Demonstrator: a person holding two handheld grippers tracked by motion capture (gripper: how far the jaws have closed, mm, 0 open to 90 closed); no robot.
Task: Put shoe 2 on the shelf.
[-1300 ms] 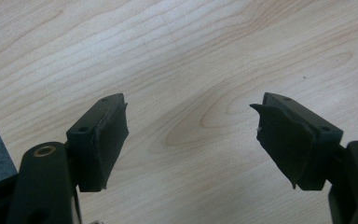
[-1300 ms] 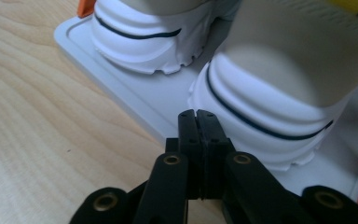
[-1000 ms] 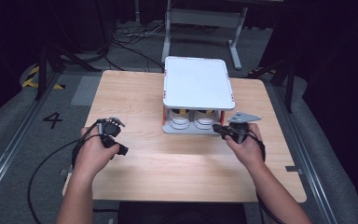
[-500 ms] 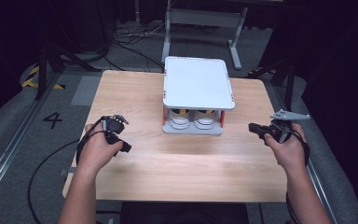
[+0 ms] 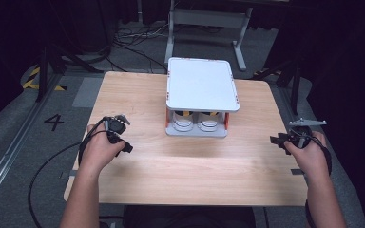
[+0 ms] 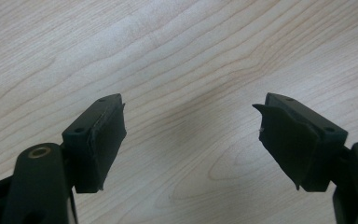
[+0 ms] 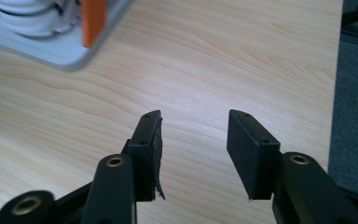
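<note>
A small white two-level rack point(image 5: 201, 84) with orange posts stands at the middle back of the wooden table point(image 5: 190, 166); a pair of white shoes point(image 5: 196, 122) sits on its lower shelf. My left gripper point(image 5: 120, 137) rests over the table's left side, jaws wide apart with bare wood between them point(image 6: 191, 126). My right gripper point(image 5: 276, 140) hovers at the table's right edge, away from the rack. Its jaws have just been opening and hold nothing point(image 7: 193, 135). The rack's corner point(image 7: 70, 51) sits at the upper left of the right gripper view.
Dark floor point(image 5: 361, 156) lies beyond the table's right edge, close to my right hand. A desk frame point(image 5: 204, 21) and cables point(image 5: 128, 40) stand behind the table. Floor rails and a painted "4" point(image 5: 54, 122) are at the left.
My right gripper has pulled away from the rack's front right corner to the table's right edge, and its jaws have spread apart. The left hand has barely shifted.
</note>
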